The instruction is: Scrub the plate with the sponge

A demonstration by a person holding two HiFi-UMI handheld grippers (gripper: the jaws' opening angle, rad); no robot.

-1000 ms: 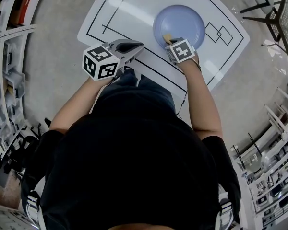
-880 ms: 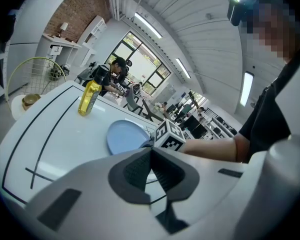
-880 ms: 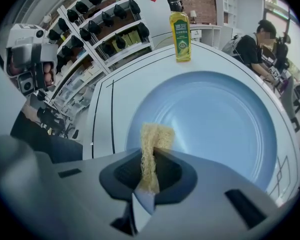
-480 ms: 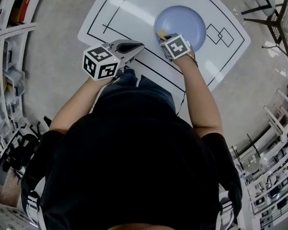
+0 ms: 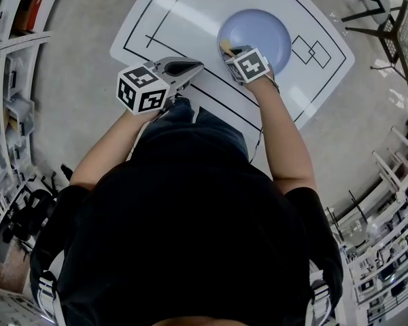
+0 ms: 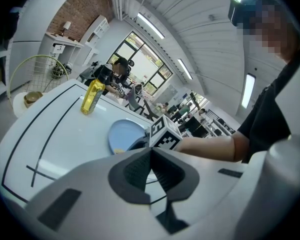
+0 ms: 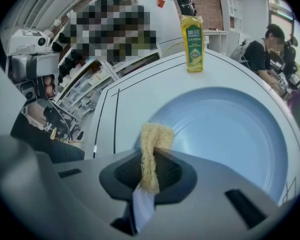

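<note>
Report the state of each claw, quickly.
Left claw: shut, nothing in it.
Right claw: shut on the sponge, at the near rim of the plate.

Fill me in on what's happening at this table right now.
A person stands at a white table with a tool in each hand, set to scrub a dish. The right tool is shut on a tan fibrous sponge and holds it at the near rim of a light blue plate. The left tool is shut on nothing and is held aside over the table's near edge. A yellow bottle stands beyond the plate.
</note>
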